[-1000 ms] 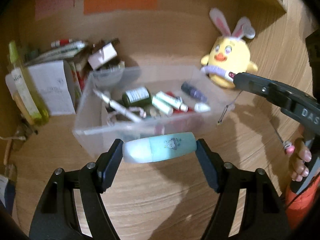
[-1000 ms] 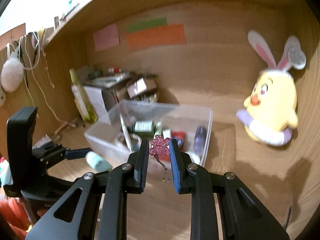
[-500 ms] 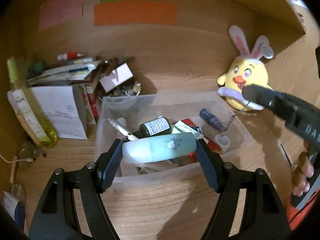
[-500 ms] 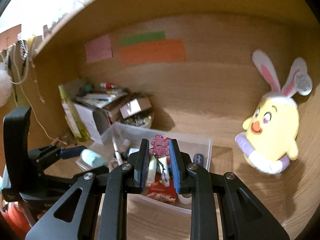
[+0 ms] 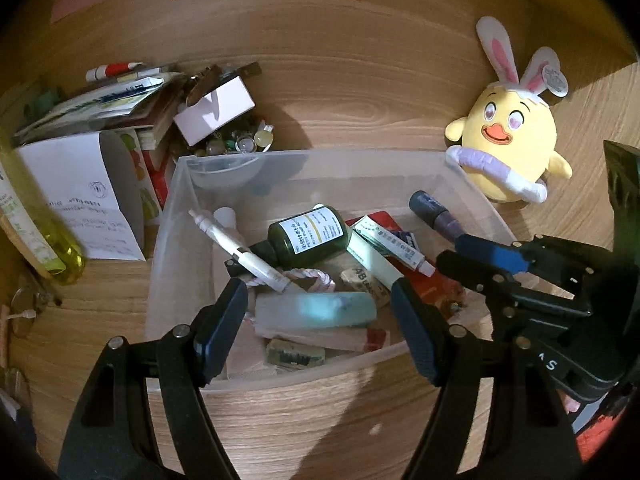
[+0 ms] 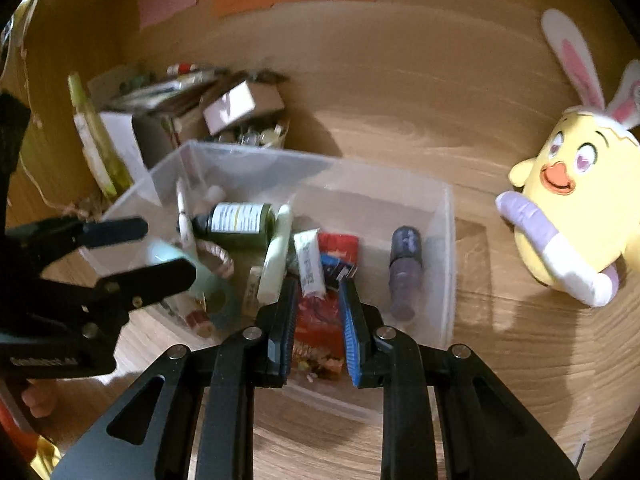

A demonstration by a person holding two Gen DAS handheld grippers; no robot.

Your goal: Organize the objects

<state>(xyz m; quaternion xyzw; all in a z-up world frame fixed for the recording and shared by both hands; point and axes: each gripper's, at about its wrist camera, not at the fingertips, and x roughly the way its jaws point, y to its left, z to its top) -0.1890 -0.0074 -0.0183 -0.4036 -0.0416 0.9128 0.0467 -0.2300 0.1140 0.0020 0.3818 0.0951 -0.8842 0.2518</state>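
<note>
Wooden desk [image 5: 320, 432] carries a clear bin [image 5: 280, 380] under both tools. Left gripper [image 5: 320, 320] gapes; the mint tube [image 5: 316, 310] lies loose between its fingers among bottles. Right gripper [image 6: 318, 320] hangs parted, empty. Plush chick [image 6: 576, 208] sits right.

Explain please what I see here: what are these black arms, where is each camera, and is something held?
There is no robot. A person holds one hand-held gripper in each hand, and a wide-angle camera on each looks forward along its two black fingers. One picture comes from the left hand-held gripper, the other from the right hand-held gripper. Both hover over a clear plastic bin on a wooden desk, fingers apart, holding nothing. In the bin lie a mint-green tube, loose between the left fingers, a dark green bottle and other small items. A yellow plush chick sits beside the bin.
</note>
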